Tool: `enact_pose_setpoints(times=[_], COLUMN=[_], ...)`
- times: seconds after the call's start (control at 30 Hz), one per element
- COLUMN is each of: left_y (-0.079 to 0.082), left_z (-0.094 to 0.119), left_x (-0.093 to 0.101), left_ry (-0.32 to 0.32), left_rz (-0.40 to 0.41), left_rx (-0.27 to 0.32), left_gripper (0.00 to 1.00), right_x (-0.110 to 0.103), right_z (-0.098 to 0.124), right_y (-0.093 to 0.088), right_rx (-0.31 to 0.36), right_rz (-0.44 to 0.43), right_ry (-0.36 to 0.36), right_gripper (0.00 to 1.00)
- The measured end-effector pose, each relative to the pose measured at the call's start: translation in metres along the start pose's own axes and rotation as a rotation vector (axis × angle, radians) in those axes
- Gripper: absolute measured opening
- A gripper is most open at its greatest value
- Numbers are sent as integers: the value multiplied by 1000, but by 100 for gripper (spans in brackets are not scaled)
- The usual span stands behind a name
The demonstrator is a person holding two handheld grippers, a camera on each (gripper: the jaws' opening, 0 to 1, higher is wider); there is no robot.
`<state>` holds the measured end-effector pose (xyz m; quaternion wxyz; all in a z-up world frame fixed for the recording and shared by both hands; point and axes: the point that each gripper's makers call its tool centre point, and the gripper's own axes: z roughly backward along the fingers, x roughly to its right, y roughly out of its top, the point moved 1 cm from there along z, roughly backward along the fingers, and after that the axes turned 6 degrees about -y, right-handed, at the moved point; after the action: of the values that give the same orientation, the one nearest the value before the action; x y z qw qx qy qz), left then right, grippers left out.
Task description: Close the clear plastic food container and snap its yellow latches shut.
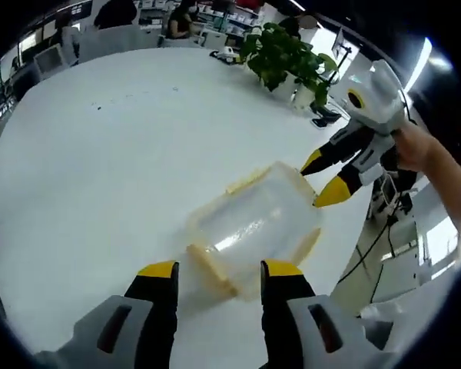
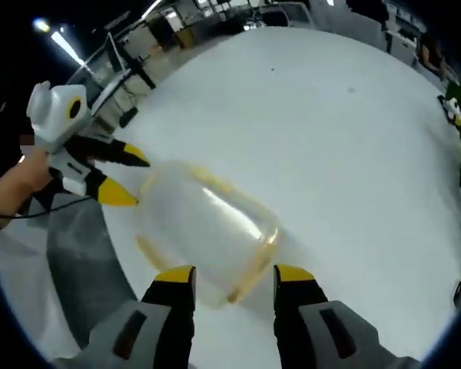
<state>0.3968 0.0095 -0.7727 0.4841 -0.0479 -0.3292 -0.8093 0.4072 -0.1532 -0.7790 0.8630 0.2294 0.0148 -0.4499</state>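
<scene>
Clear container [image 1: 253, 227] on white table [image 1: 100, 154], flanked by spread-jawed left gripper [image 1: 219, 270] and right gripper [image 2: 234, 277]; press latches squarely.

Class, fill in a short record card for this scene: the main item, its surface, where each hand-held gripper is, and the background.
Main item: clear plastic food container with yellow latches
Surface: white table
Left hand-held gripper: jaws apart, at one end of the container
Right hand-held gripper: jaws apart, at the opposite end
Contact with container: cannot tell
Background: potted plants at the table's far edge
</scene>
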Motion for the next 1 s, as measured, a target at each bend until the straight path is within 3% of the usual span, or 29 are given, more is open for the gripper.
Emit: enact_pose_setpoints(times=[0.27, 0.33, 0.63, 0.83, 0.93, 0.97, 1.0], left_y=[-8, -11, -8, -8, -6, 1, -1], left_z=[-10, -11, -15, -16, -17, -12, -8], left_x=[6, 5, 4, 5, 6, 5, 6], left_ry=[-36, -25, -42, -53, -54, -43, -48], left_rz=[114, 93, 135, 105, 93, 104, 103], left_rx=[6, -11, 2, -8, 18, 62, 28], left_gripper=[35, 32, 34, 32, 29, 28, 28], right_x=[1, -1, 0, -3, -2, 0, -2], right_z=[-8, -7, -10, -10, -10, -10, -9], right_y=[-5, -6, -2, -2, -3, -3, -2], right_rx=[-9, -15, -7, -10, -4, -9, -25], right_rz=[-66, -89, -105, -86, -90, -114, -85], right_ry=[1, 6, 11, -1, 0, -23, -18], right_gripper=[38, 38, 37, 36, 35, 35, 35])
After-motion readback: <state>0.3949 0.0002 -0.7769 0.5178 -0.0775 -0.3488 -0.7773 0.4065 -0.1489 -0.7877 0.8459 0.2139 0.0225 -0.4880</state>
